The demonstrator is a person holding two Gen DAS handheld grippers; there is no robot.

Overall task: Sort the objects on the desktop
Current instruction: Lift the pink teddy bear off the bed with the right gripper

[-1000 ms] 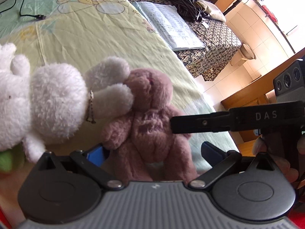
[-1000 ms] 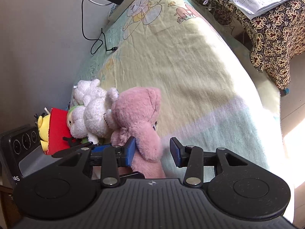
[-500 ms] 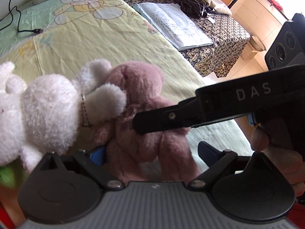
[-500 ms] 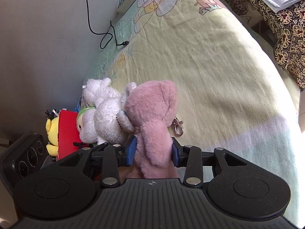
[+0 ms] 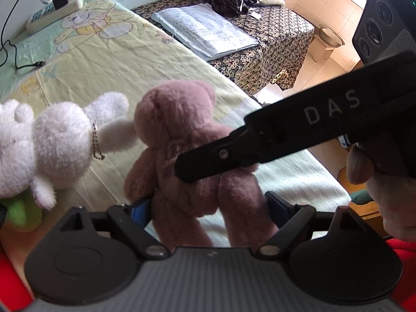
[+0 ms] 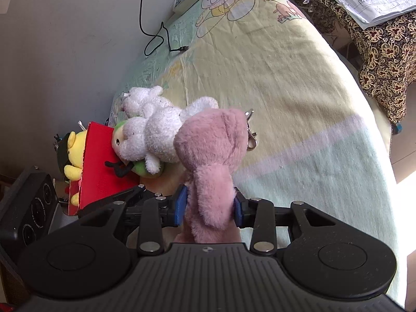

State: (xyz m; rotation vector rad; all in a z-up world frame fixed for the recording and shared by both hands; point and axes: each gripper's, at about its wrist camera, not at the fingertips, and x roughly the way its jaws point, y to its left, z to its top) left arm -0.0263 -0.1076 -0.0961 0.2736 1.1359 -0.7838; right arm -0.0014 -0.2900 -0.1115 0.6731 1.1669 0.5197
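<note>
Left wrist view
Surface: bed (image 5: 109,59) under a pale yellow-green sheet with a cartoon bear print; its right edge drops to a tiled floor, and a side table in dark floral cloth (image 5: 273,41) stands just beyond it.
Far corner: power strip (image 5: 54,7) with a plug and a loose cable.
Open room: bare sheet from the toys up to the far edge.
Pink teddy bear (image 5: 182,140): dusty-pink plush, upright, its legs hanging between the left gripper's fingers.
Left gripper (image 5: 208,208): fingers spread wide — neither pad clearly presses the legs.
Right gripper (image 5: 218,156): comes in from the right across the bear's middle.
White plush (image 5: 52,140): left of the bear, one arm touching its head.

Right wrist view
Surface: the same sheet runs wide and clear to the right edge; a grey wall closes the left side.
Right gripper: blue pads clenched on the bear's body.
Near-left corner: red box (image 6: 101,161) with a yellow plush (image 6: 74,156) behind it — the white plush leans on the box.
</note>
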